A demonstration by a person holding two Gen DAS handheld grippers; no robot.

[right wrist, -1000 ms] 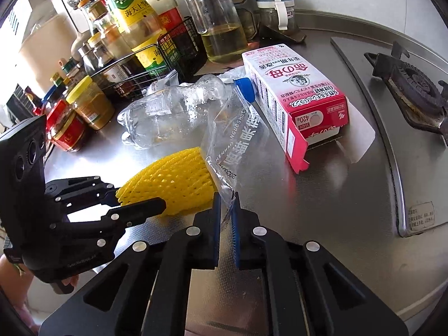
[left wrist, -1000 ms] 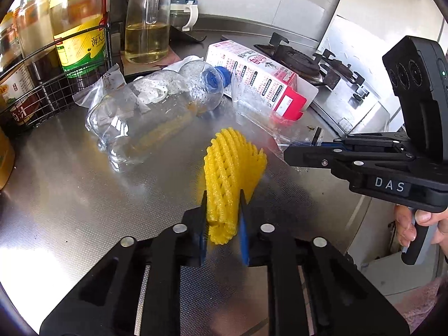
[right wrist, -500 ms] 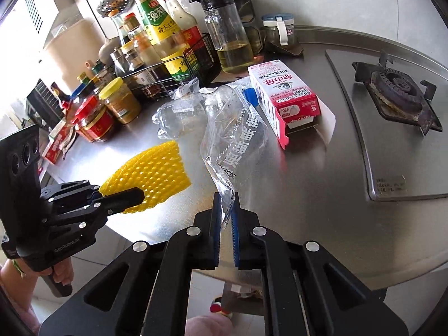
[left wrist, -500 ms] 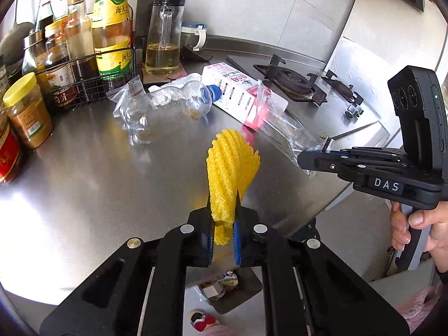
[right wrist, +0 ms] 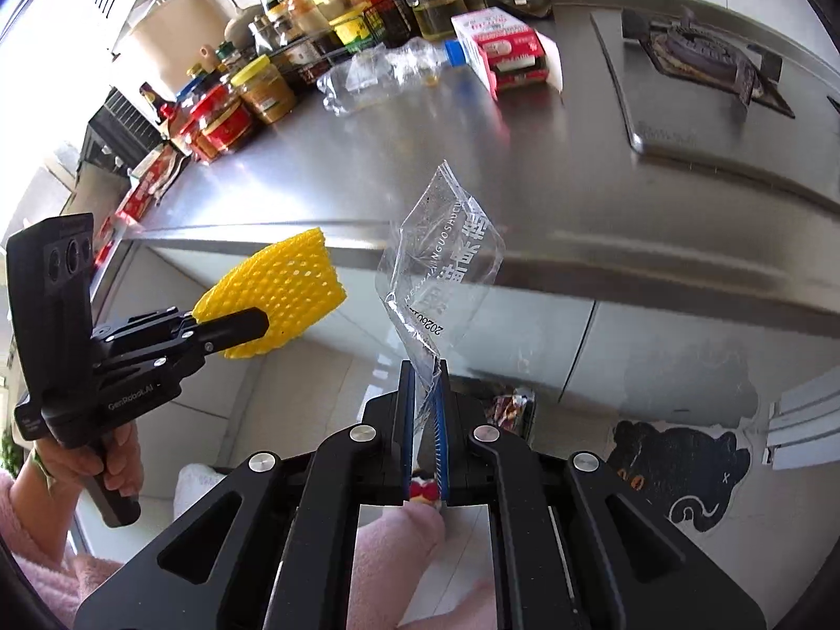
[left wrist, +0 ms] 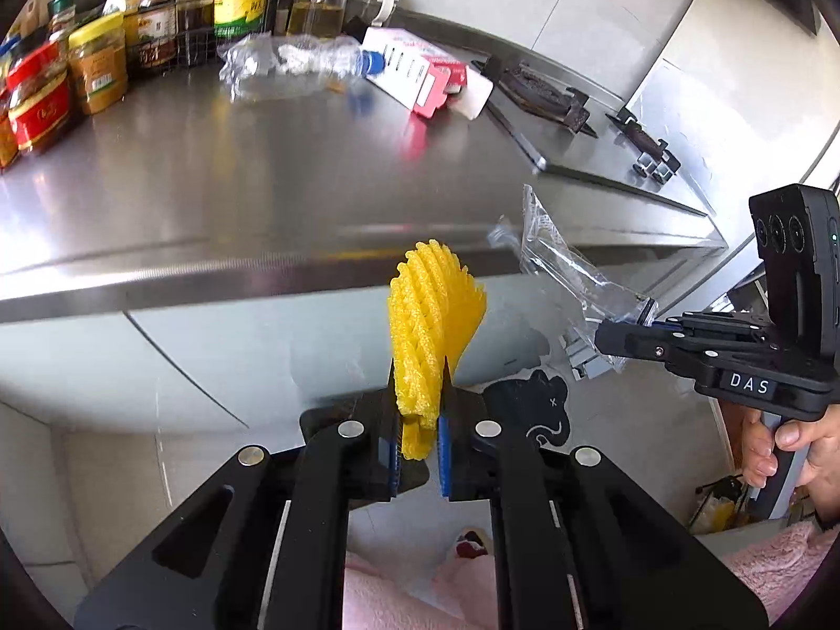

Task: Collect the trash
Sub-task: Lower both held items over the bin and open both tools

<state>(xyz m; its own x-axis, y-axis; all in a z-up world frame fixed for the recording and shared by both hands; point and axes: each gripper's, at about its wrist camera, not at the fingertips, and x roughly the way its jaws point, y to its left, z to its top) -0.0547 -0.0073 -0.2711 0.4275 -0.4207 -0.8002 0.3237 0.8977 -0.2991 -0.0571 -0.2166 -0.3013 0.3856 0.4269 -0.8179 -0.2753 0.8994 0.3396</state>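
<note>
My left gripper [left wrist: 420, 399] is shut on a yellow foam fruit net [left wrist: 433, 315], which stands up between the jaws, held in the air in front of the counter's edge. The right wrist view shows the same net [right wrist: 278, 283] at the left, in that gripper [right wrist: 247, 323]. My right gripper [right wrist: 426, 399] is shut on a clear printed plastic bag [right wrist: 446, 262], also off the counter; in the left wrist view that bag [left wrist: 567, 273] hangs from the right gripper [left wrist: 622, 328]. A crushed clear bottle [left wrist: 294, 65] and a pink-and-white carton [left wrist: 415, 71] lie on the steel counter [left wrist: 262, 168].
Jars and sauce bottles [left wrist: 94, 52] line the counter's back left beside a wire rack. A gas hob [right wrist: 698, 58] sits at the right. Below the counter are cabinet fronts [right wrist: 656, 346], a black cat-shaped floor mat [right wrist: 682, 472] and a dark bin [right wrist: 512, 409] holding wrappers.
Both grippers have drawn back from over the counter to beyond its front edge, carrying the foam net and the plastic bag. The bottle and carton stayed in place.
</note>
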